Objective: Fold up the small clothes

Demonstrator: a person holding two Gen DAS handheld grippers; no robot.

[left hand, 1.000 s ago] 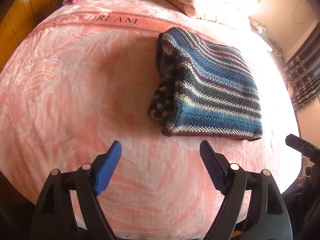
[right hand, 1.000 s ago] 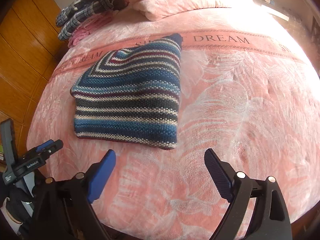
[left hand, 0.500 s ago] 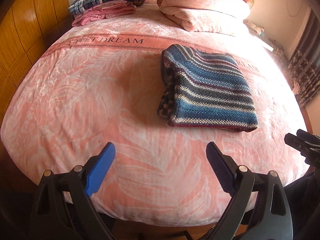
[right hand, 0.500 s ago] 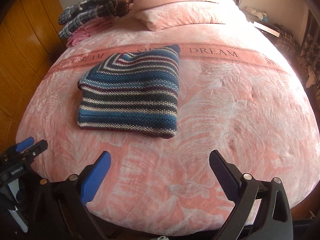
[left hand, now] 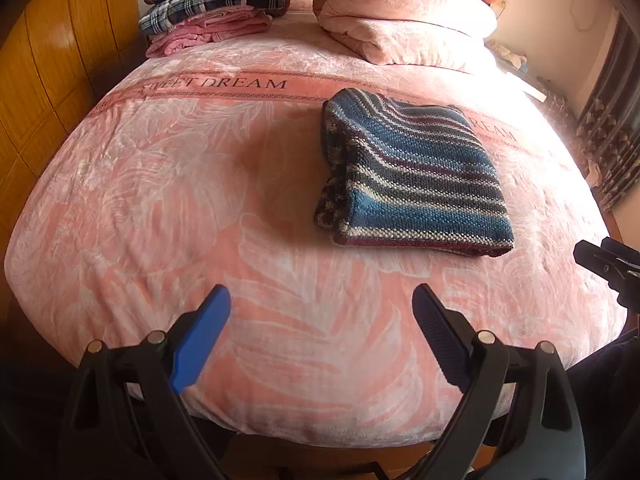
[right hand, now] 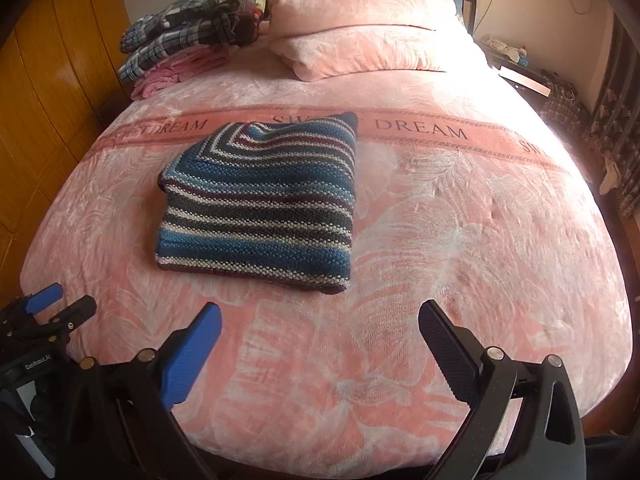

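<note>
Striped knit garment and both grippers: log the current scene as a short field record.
garment: striped knit garment, folded into a rough rectangle, flat on the bed
surface: pink bedspread with a "SWEET DREAM" band
left gripper: open, empty, short of the garment
right gripper: open, empty, short of the garment
contact: neither gripper touches the garment
background pile: folded plaid and pink clothes at the head of the bed, beside the pillows
</note>
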